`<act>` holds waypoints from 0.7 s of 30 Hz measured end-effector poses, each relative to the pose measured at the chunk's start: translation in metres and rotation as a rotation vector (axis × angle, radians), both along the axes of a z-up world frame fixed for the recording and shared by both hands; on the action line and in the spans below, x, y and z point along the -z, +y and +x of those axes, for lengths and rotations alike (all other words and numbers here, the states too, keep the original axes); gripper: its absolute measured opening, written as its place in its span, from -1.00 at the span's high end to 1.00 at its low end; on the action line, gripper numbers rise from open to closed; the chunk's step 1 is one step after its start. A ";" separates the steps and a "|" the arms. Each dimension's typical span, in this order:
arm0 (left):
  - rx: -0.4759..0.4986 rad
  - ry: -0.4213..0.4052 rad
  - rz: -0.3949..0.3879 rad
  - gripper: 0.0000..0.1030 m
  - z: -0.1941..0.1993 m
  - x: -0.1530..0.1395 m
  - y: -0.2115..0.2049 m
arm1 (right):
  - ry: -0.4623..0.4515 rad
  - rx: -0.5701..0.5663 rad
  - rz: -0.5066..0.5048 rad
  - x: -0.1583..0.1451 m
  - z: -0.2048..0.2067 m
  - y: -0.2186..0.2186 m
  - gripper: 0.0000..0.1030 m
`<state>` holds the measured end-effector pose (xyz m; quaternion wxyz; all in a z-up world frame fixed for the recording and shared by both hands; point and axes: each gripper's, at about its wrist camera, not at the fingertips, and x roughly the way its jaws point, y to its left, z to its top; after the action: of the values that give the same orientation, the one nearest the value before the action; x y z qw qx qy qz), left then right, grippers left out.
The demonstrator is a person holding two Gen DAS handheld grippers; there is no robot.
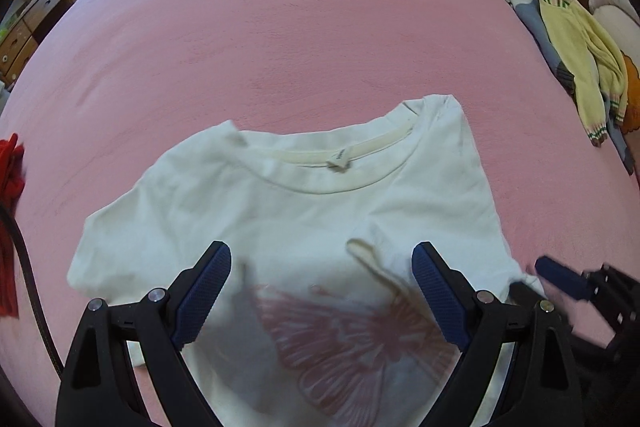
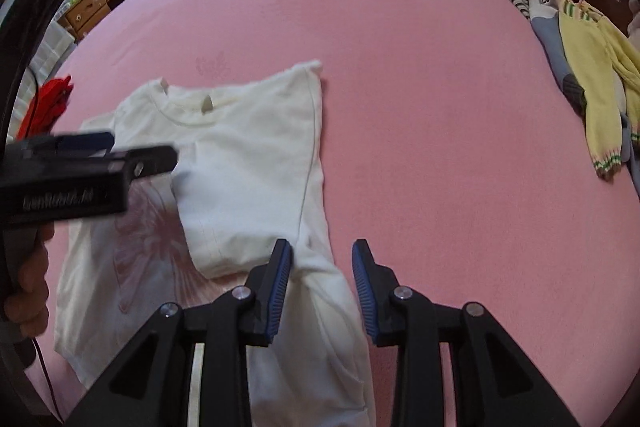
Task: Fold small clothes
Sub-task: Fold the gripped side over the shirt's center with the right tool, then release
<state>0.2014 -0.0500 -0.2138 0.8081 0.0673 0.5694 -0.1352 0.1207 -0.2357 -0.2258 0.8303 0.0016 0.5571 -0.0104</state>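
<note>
Jaws of the left gripper (image 1: 322,259) and right gripper (image 2: 322,257) are held apart, unclamped, above the white T-shirt (image 1: 280,211) on the pink bedsheet (image 1: 280,27).

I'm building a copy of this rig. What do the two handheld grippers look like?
Both are matte black plastic. The left gripper and right gripper each have two angular fingers with triangular cut-outs, silver pivot pins, and blue ribbed pads on the inner faces. The left one's boxy body carries pale lettering, too blurred to read, and a thin dark-red cable trails from its handle. No sleeve shows.
</note>
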 end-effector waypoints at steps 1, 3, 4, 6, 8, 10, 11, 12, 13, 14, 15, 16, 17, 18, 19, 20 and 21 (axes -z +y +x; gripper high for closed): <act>0.001 0.004 0.012 -0.77 0.002 0.005 -0.004 | 0.008 -0.008 -0.016 0.003 -0.003 0.003 0.37; 0.007 0.016 0.051 -0.77 0.006 0.018 -0.012 | 0.025 -0.021 -0.043 0.008 -0.010 0.008 0.37; 0.005 0.019 0.064 -0.77 0.008 0.022 -0.015 | 0.036 -0.025 -0.055 0.011 -0.014 0.010 0.37; 0.000 0.023 0.073 -0.77 0.010 0.029 -0.017 | 0.047 -0.034 -0.063 0.013 -0.019 0.014 0.37; -0.007 0.017 0.070 -0.77 0.010 0.027 -0.016 | 0.039 -0.037 -0.071 0.009 -0.024 0.016 0.37; -0.017 0.010 0.062 -0.77 0.009 0.020 -0.011 | 0.023 -0.037 -0.072 0.000 -0.026 0.018 0.37; -0.024 0.006 0.058 -0.77 0.008 0.016 -0.007 | 0.010 -0.039 -0.074 -0.006 -0.027 0.020 0.37; -0.033 0.002 0.054 -0.77 0.007 0.011 -0.002 | -0.003 -0.045 -0.073 -0.011 -0.027 0.022 0.37; -0.044 -0.002 0.048 -0.77 0.006 0.006 0.006 | -0.013 -0.055 -0.074 -0.016 -0.028 0.026 0.37; -0.055 -0.006 0.045 -0.77 0.006 0.001 0.011 | -0.024 -0.066 -0.076 -0.020 -0.027 0.030 0.37; -0.074 -0.011 0.044 -0.77 0.006 -0.004 0.022 | -0.034 -0.077 -0.079 -0.024 -0.027 0.035 0.37; -0.086 -0.015 0.044 -0.77 0.007 -0.008 0.030 | -0.044 -0.091 -0.079 -0.027 -0.028 0.041 0.37; -0.095 -0.020 0.044 -0.77 0.008 -0.013 0.039 | -0.057 -0.108 -0.078 -0.031 -0.028 0.049 0.37; -0.104 -0.025 0.049 -0.77 0.010 -0.017 0.050 | -0.066 -0.123 -0.079 -0.033 -0.027 0.055 0.37; -0.111 -0.030 0.056 -0.77 0.012 -0.020 0.060 | -0.075 -0.136 -0.078 -0.034 -0.027 0.062 0.37; -0.113 -0.035 0.065 -0.77 0.014 -0.022 0.072 | -0.083 -0.151 -0.073 -0.037 -0.022 0.067 0.37; -0.111 -0.038 0.075 -0.77 0.016 -0.024 0.082 | -0.090 -0.164 -0.066 -0.039 -0.017 0.073 0.37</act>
<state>0.2175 0.0318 -0.1900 0.8218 0.0687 0.5616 -0.0674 0.1039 -0.1628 -0.1869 0.8522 -0.0710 0.5169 0.0392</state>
